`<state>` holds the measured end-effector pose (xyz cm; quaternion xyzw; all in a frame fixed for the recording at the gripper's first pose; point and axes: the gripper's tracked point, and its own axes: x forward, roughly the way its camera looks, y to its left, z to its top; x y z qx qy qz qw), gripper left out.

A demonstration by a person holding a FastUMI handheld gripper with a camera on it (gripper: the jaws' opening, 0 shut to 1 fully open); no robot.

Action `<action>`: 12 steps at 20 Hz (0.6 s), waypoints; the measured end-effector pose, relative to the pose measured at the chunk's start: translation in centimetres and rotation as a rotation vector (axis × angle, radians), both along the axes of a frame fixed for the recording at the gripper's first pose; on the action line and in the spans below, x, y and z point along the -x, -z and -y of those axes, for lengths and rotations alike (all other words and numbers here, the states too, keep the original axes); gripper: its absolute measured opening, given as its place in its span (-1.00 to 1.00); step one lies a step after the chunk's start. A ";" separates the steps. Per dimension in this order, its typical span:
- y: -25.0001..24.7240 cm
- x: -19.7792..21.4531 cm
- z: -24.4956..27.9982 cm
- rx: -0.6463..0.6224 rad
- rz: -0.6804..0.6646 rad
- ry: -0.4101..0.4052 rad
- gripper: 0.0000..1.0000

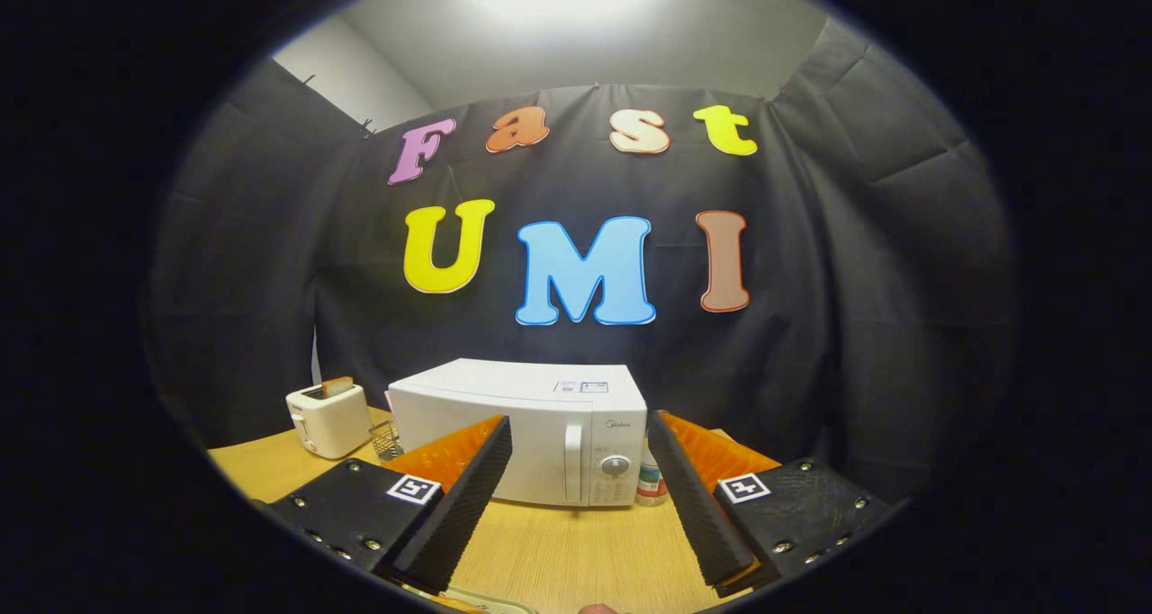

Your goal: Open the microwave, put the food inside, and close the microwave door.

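Hand-held gripper (pixel 580 470) spread wide, holding nothing, above the tabletop (pixel 576 551). White microwave (pixel 526 429) stands beyond the fingers, door closed. Toaster (pixel 328 419) beside it; bottle (pixel 650 479) on its other side.

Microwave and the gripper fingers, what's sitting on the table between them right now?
Nothing: in the gripper view the open gripper is held apart from the closed microwave, with a bare stretch of wooden table between.

Your claw (pixel 580 497) hangs spread wide above the near part of the pale wooden surface (pixel 576 551). Beyond it sits the white box-shaped microwave (pixel 531 425), door closed. The small cream toaster (pixel 328 420) stands to its left, a small bottle (pixel 650 479) just right.
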<state>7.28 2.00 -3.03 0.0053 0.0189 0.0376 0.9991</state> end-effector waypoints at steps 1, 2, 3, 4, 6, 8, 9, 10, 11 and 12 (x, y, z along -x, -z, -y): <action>0.2 -0.8 -0.1 0.001 -0.001 -0.002 0.93; 0.4 -1.5 -0.2 -0.001 -0.003 -0.004 0.93; 0.7 -2.3 -0.4 -0.005 -0.008 -0.007 0.93; 1.1 -3.1 -0.6 -0.007 -0.012 -0.012 0.93; 1.9 -4.7 -1.0 -0.002 -0.021 -0.020 0.93; 3.0 -6.1 -1.1 0.008 -0.035 -0.020 0.94; 3.5 -6.8 -1.2 0.010 -0.042 -0.023 0.93; 4.0 -7.6 -1.5 0.008 -0.053 -0.028 0.93; 4.5 -8.3 -1.6 0.003 -0.062 -0.027 0.93; 5.0 -9.0 -1.8 -0.002 -0.070 -0.029 0.93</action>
